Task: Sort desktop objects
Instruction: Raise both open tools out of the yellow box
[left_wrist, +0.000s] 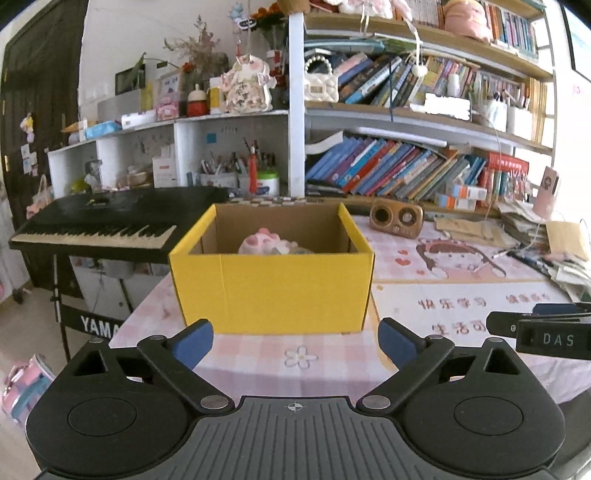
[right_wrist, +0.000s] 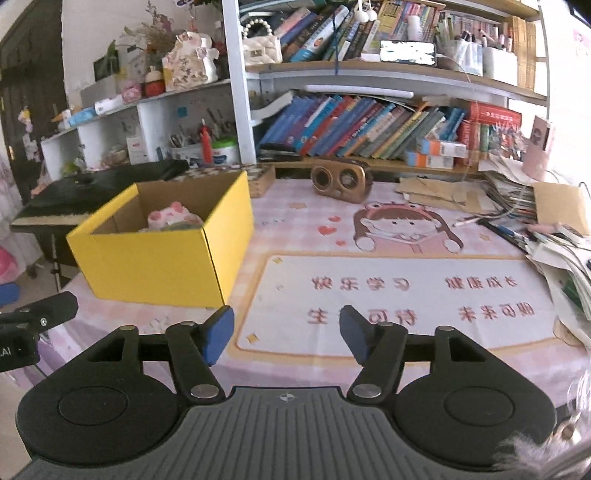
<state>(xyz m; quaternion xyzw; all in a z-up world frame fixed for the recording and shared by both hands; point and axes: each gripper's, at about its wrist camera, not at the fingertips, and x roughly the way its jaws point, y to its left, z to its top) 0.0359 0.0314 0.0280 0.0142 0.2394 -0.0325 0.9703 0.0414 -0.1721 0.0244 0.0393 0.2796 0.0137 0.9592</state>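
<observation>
Two grippers hover low over the counter (right_wrist: 406, 266), which is covered by a pink checked mat printed with a cartoon girl. The left gripper (left_wrist: 295, 341) faces the yellow box (left_wrist: 271, 288) head-on, its blue-padded fingers (left_wrist: 194, 341) spread wide with only bare mat between them. The right gripper (right_wrist: 286, 334) sits to the right of the box, its fingers (right_wrist: 219, 332) apart at a moderate gap and holding nothing; part of it shows at the right edge of the left wrist view.

The yellow box stands open-topped near the counter's left edge, and a pink and white plush toy (left_wrist: 264, 243) lies inside it, partly hidden by the front wall. A brown speaker (right_wrist: 340, 181) rests further back, well apart from the box, below shelves crowded with leaning books (right_wrist: 362, 125). Papers (right_wrist: 517, 192) pile along the right side. A black keyboard (left_wrist: 107, 221) stands just beyond the counter's left edge.
</observation>
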